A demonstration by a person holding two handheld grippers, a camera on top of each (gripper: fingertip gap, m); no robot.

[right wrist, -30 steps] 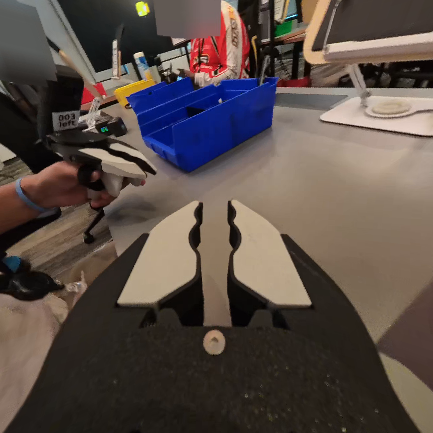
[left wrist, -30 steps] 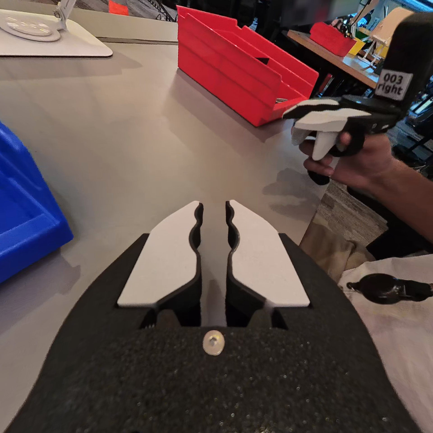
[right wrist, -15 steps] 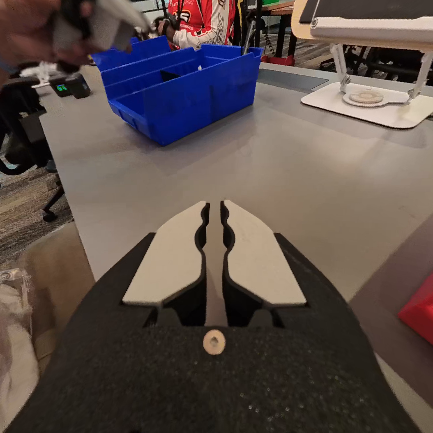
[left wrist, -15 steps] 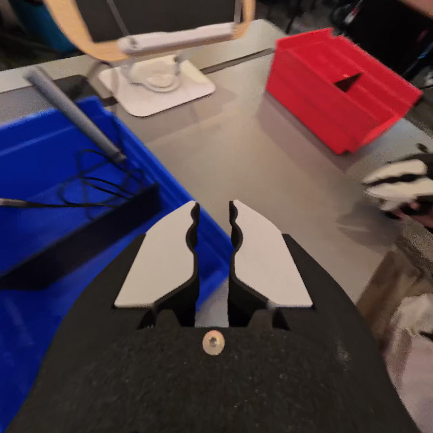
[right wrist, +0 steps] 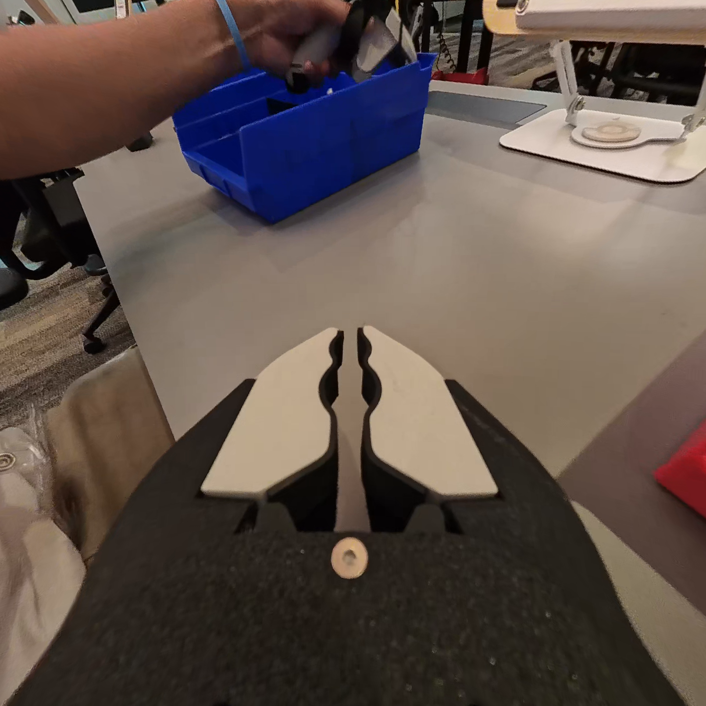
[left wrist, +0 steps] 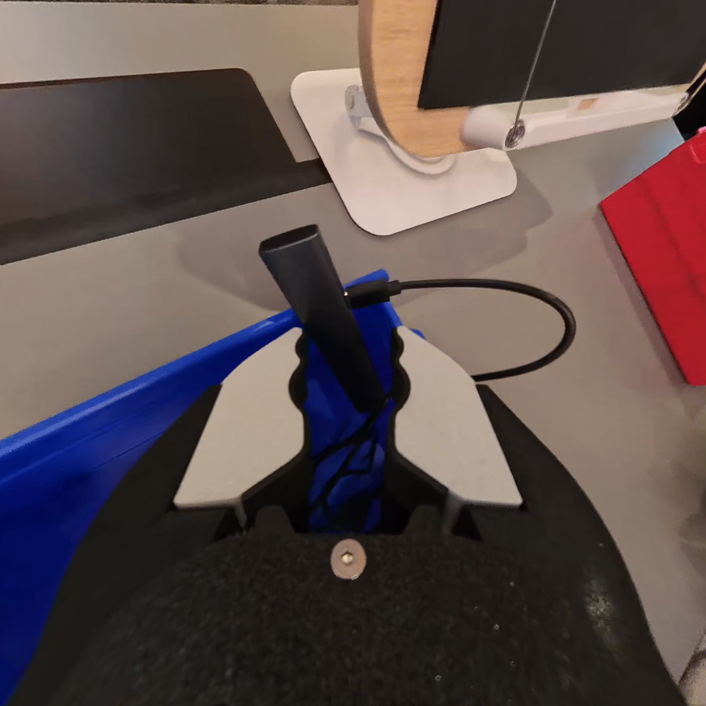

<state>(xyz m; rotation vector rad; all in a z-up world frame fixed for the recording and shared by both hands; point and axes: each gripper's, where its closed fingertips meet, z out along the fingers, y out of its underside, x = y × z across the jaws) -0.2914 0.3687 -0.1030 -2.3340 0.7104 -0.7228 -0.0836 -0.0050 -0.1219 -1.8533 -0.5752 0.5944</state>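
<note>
My left gripper (left wrist: 347,332) is open wide over the far corner of a blue bin (left wrist: 114,420). A dark flat bar-shaped device (left wrist: 324,317) leans up out of that corner and runs between the two fingers, close to the right finger (left wrist: 439,412). A black cable (left wrist: 535,298) is plugged into its side and loops over the grey table. More thin black cable lies in the bin under the jaws. My right gripper (right wrist: 349,330) is empty, its jaws almost together, low over the table's near edge. It sees the blue bin (right wrist: 305,153) and the left gripper (right wrist: 366,49) held over it.
A white stand base (left wrist: 401,183) carrying a wood-edged dark tablet (left wrist: 496,49) stands behind the bin; it also shows in the right wrist view (right wrist: 611,145). A red bin (left wrist: 668,267) sits at the right. A dark inset panel (left wrist: 133,153) lies at the back left.
My left gripper has swung left over the blue bin, dropped to its far corner and opened wider around the dark device. My right gripper's jaws have narrowed.
</note>
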